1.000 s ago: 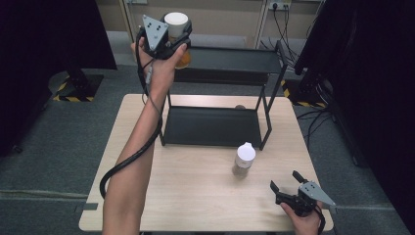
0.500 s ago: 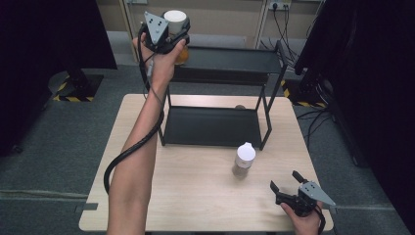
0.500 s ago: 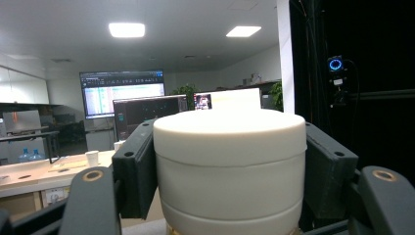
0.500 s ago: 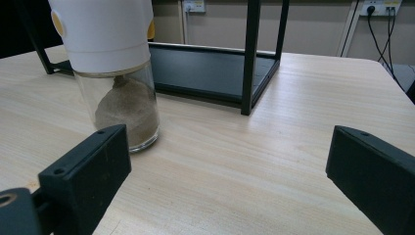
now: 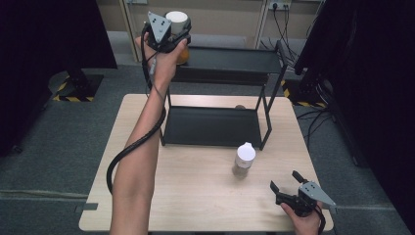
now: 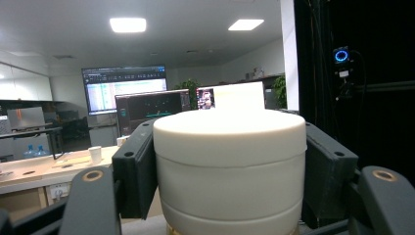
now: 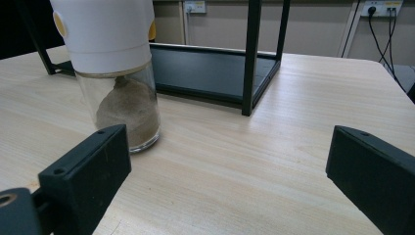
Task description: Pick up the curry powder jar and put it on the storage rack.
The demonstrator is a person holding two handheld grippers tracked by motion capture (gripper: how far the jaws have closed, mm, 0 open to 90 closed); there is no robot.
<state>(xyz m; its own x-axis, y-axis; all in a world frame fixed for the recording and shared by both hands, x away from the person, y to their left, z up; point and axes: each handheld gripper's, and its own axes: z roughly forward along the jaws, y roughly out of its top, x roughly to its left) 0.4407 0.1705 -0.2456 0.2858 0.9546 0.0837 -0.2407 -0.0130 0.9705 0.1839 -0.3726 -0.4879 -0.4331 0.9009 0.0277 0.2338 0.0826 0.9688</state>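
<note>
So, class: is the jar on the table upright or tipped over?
Upright: the jar stands on its glass base on the table, white cap on top.

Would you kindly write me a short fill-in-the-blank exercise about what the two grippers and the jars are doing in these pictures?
1. The left gripper is shut on a jar's ____ lid.
2. The right gripper has its jaws ____ and holds nothing.
3. The jar of powder stands on the wooden ____, in front of the black shelf rack.
4. The left gripper holds its jar beside the rack's ____ shelf.

Missing words: white; open; table; top
</note>
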